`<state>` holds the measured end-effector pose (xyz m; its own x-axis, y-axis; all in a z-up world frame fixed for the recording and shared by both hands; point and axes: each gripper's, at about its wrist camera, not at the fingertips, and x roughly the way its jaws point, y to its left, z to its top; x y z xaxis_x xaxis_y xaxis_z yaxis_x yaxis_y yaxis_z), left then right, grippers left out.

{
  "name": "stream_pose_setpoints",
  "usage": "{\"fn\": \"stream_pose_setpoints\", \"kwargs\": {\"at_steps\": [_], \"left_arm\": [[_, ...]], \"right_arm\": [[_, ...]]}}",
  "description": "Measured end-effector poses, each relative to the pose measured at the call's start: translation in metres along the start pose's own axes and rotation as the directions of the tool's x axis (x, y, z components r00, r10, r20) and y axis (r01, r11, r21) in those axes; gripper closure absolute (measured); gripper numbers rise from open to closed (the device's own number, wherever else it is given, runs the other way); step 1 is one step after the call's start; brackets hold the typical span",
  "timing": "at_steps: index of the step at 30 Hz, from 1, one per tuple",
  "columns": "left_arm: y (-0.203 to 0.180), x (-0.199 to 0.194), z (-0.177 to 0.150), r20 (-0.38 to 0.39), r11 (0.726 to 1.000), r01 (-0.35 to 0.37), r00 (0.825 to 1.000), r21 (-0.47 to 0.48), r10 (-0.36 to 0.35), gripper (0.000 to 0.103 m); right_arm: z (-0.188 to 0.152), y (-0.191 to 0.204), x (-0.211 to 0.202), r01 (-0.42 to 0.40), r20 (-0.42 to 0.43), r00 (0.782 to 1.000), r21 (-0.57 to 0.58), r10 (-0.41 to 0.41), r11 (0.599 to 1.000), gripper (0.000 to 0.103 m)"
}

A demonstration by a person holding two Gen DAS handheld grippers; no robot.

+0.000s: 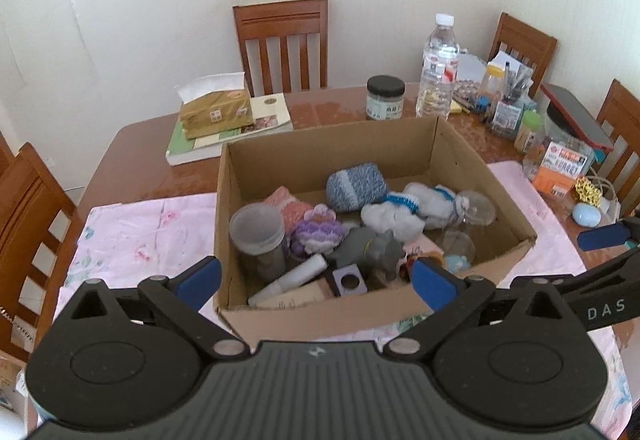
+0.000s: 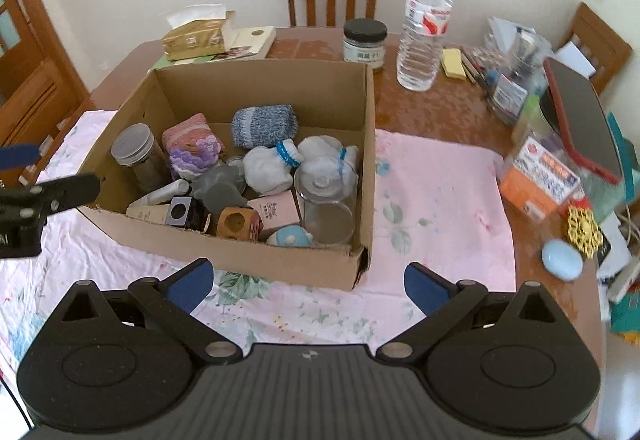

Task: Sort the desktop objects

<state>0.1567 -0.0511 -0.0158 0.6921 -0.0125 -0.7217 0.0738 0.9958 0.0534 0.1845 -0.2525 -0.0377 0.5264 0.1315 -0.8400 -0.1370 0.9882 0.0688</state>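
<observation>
1. Cardboard box (image 1: 320, 314) of mixed desktop objects sits mid-frame on a pink floral cloth (image 2: 436, 183) over the wooden bench (image 1: 132, 155); it holds rolled socks, a lidded jar (image 2: 134, 151), a grey elephant toy (image 1: 368, 248), a white tube (image 1: 288, 280) and a clear glass (image 2: 328, 199).
2. Left claw (image 1: 316, 278) hangs right at the box's near wall, its blue-padded fingers spread wide with nothing between them; the white tube lies just beyond, long axis running from lower left to upper right of that frame.
3. Right claw (image 2: 306, 284) is also spread wide and empty, held back from the box's near right corner, over the cloth.
4. My judgement: the left claw is nearer the contents, so a pick from the box's front edge suits it; the tube would need a grip across its long axis.
5. The right wrist view alone shows a wooden cube (image 2: 236, 224) and a blue figure (image 2: 290, 236) behind the near wall; the left view mostly hides these.
6. Beyond the box stand a water bottle (image 1: 438, 71), a dark-lidded jar (image 1: 385, 97) and a tissue pack (image 1: 216, 109).
</observation>
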Motion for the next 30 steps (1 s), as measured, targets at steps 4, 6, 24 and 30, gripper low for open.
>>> {"fn": "stream_pose_setpoints", "kwargs": {"at_steps": [4, 6, 24, 30], "left_arm": [[-0.002, -0.003, -0.005, -0.014, 1.0, 0.001, 1.0, -0.006, -0.001, 0.002], [-0.002, -0.005, -0.006, -0.013, 1.0, -0.008, 1.0, -0.006, 0.008, 0.002], [0.003, -0.001, -0.005, -0.056, 0.998, -0.033, 0.998, -0.046, 0.03, 0.002], [0.003, 0.0, -0.007, -0.069, 0.999, -0.027, 0.997, -0.045, 0.024, 0.002]], "right_arm": [[-0.005, 0.008, -0.002, 0.028, -0.013, 1.0, 0.002, -0.028, 1.0, 0.0], [-0.007, 0.011, -0.005, 0.031, -0.012, 0.999, -0.003, -0.032, 0.999, 0.0], [-0.005, 0.014, -0.011, 0.004, -0.034, 0.999, 0.03, -0.003, 1.0, 0.0], [-0.005, 0.017, -0.011, -0.003, -0.04, 0.999, 0.026, 0.004, 1.0, 0.0]]}}
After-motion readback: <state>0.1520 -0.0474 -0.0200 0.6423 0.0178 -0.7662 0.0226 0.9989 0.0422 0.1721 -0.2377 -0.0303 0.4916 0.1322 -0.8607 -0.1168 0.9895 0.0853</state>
